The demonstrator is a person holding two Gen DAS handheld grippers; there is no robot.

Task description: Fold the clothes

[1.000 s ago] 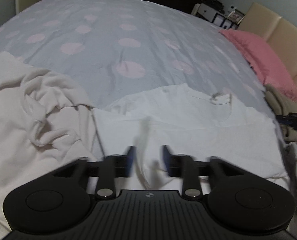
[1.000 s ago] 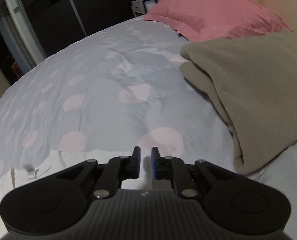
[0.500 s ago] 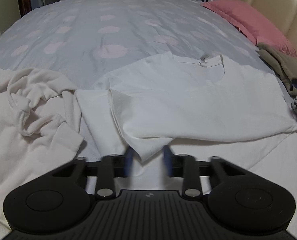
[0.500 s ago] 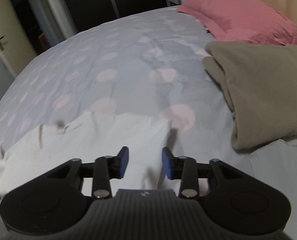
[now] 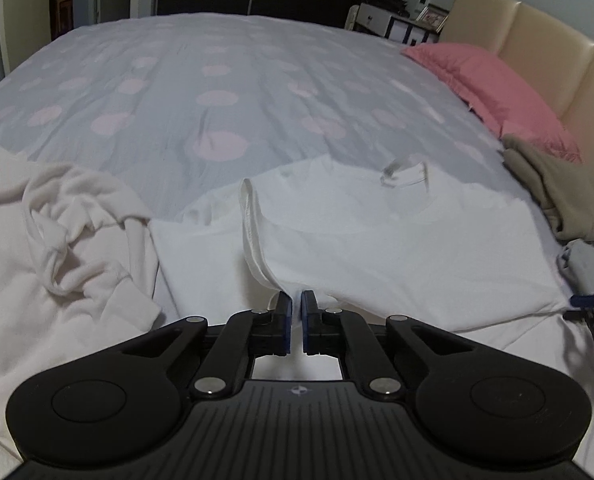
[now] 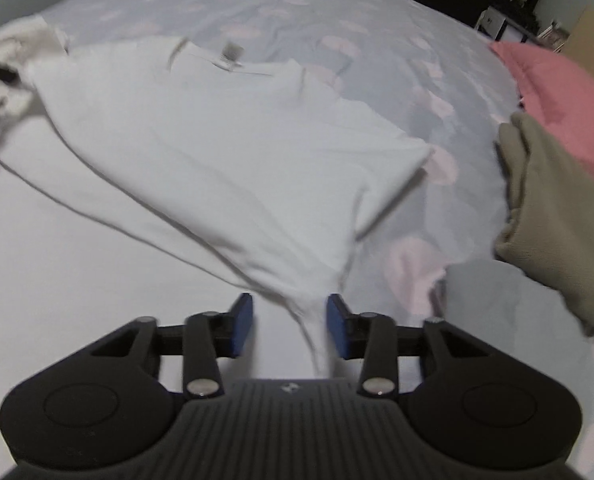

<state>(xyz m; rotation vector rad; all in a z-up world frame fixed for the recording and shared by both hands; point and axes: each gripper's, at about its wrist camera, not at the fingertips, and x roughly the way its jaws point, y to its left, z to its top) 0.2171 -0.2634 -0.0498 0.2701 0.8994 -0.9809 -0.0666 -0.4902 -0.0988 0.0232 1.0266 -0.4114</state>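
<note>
Dotted duvet (image 5: 225, 92) bare beyond white shirt (image 5: 397, 248), left gripper (image 5: 296, 300) pinching hem

The left matte black plastic gripper (image 5: 296, 312) and its right twin (image 6: 290, 322) are showing blue finger pads (image 6: 241, 322), silver pivot screws (image 5: 212, 384) and ribbed bodies.

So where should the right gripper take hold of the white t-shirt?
At the bunched bottom corner of the white t-shirt, coming from the near edge: that corner lies gathered between the closing jaws of the right gripper. The left gripper already pinches the opposite corner.
</note>
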